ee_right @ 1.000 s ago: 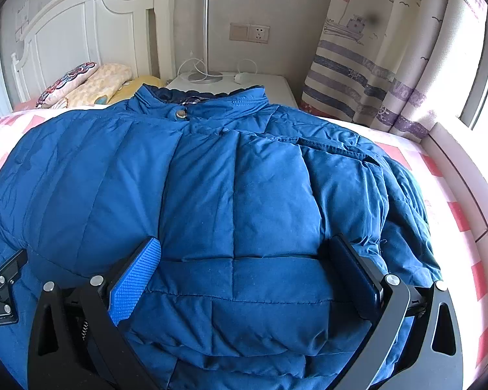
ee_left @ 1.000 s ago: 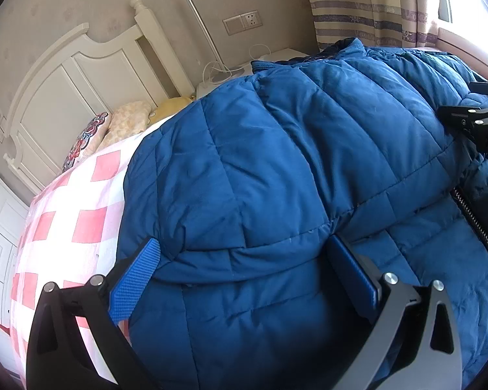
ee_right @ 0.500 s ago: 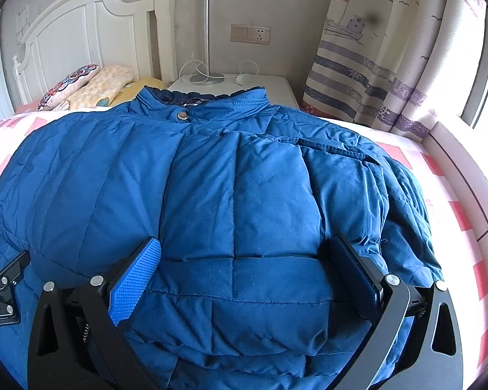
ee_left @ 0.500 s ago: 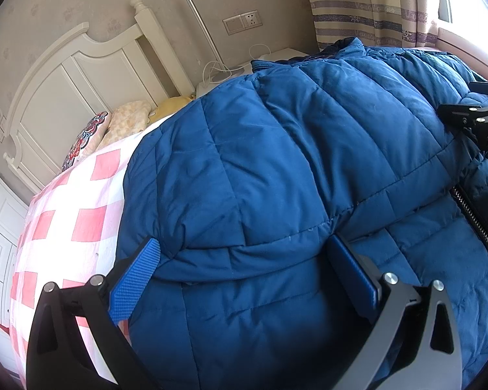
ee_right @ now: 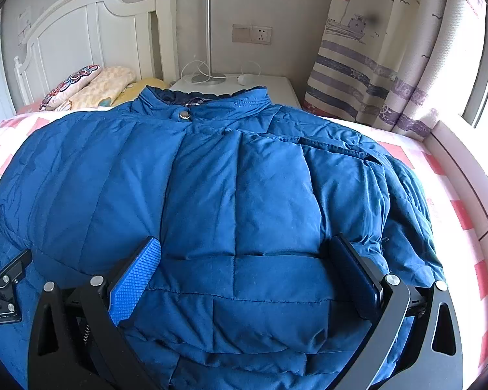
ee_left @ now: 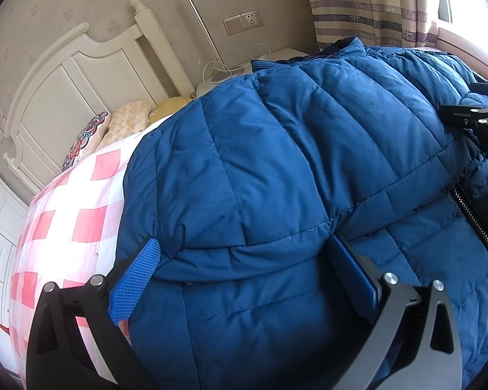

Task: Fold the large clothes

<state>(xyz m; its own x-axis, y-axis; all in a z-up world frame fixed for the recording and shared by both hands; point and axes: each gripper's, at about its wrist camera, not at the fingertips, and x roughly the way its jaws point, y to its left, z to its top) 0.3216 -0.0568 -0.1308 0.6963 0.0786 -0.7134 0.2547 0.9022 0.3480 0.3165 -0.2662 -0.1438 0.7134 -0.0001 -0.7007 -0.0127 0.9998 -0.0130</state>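
Note:
A big blue quilted down jacket (ee_left: 292,162) lies on the bed, its lower part doubled up over the body. In the right wrist view the jacket (ee_right: 244,178) has its collar and snap button (ee_right: 183,116) at the far end. My left gripper (ee_left: 242,243) is open, and the puffy folded edge bulges between its blue pads. My right gripper (ee_right: 244,242) is open in the same way over the fold's right half. An open zipper (ee_left: 475,224) shows at the right. Each gripper appears at the other view's edge: the right gripper (ee_left: 471,117), the left gripper (ee_right: 3,289).
The pink-and-white checked sheet (ee_left: 65,221) shows left of the jacket. A white headboard (ee_left: 65,91) and pillows (ee_right: 88,87) stand at the far end. Beyond them are a white nightstand (ee_right: 270,87) with a lamp pole (ee_right: 208,32), a striped curtain (ee_right: 374,65) and a window ledge (ee_right: 465,169).

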